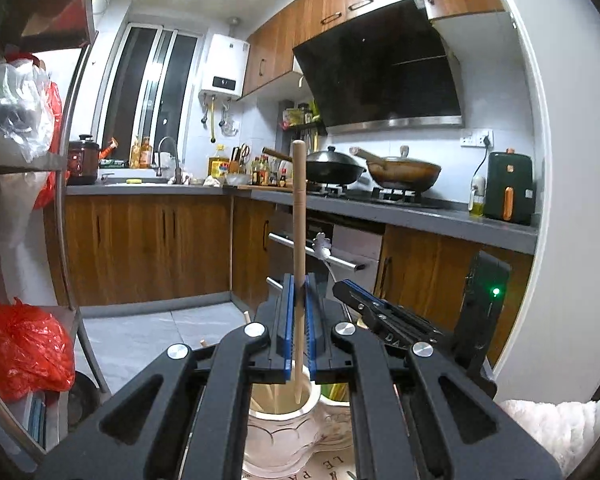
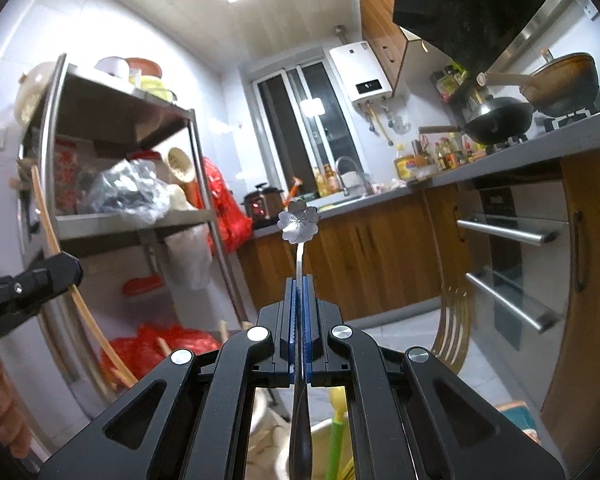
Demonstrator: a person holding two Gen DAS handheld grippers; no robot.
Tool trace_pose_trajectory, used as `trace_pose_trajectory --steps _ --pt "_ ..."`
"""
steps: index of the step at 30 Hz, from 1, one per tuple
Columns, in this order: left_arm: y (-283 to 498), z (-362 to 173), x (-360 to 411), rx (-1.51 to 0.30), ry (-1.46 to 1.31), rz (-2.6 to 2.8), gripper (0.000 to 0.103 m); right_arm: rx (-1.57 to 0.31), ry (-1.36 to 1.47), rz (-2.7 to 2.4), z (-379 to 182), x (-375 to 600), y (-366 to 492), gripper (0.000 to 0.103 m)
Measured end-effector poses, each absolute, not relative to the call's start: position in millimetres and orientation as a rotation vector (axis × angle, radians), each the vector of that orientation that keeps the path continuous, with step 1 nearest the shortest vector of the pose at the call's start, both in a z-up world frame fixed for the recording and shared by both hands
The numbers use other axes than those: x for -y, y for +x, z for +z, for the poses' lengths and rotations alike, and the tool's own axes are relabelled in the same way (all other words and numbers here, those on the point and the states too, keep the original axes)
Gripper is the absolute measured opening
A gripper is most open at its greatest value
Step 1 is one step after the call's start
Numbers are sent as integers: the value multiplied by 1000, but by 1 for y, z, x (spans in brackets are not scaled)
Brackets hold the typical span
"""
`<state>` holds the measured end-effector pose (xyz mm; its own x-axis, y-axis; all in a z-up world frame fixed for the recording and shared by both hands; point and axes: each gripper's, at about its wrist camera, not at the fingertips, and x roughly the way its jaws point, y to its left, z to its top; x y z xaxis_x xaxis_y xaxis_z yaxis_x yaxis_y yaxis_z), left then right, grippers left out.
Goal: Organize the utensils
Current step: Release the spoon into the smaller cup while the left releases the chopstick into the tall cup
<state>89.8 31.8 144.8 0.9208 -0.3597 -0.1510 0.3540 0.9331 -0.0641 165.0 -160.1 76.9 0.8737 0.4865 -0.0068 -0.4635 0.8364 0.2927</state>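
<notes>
While both jaws clenched, left on wooden chopstick [image 1: 299, 208] over white holder [image 1: 284, 432] of chopsticks, right on flower-ended spoon [image 2: 299, 224].

**Kitchen tally: what can be counted**

Two grippers are in view, a left gripper [image 1: 299, 308] and a right gripper [image 2: 300, 312], each with two blue-padded fingers [image 1: 287, 320]. One wooden utensil [image 1: 299, 216] stands between the left pair; one metal spoon [image 2: 299, 224] with a flower-shaped end stands between the right pair. One white ceramic holder [image 1: 284, 428] sits near the left camera, with several pale sticks inside; their number cannot be told. On the far worktop [image 1: 420, 216] stand two woks: one black [image 1: 332, 166], one brown [image 1: 404, 172]. One dark air fryer [image 1: 509, 188] is at the far right. One water heater [image 1: 224, 68] hangs on the wall. One metal rack [image 2: 140, 120] stands on the left.
</notes>
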Motion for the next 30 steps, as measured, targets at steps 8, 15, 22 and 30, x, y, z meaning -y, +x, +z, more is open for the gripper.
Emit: trace_pose_trajectory --steps 8,15,22,30 --pt "115 115 -33 -253 -36 -344 5 -141 265 480 54 152 182 4" --pt "118 90 -33 -315 -51 -367 5 -194 257 488 47 156 177 4" --pt "121 64 -30 -386 -45 -372 5 -271 185 499 33 156 153 2" --pt "120 60 -29 -382 -26 -350 5 -277 155 499 28 155 138 2"
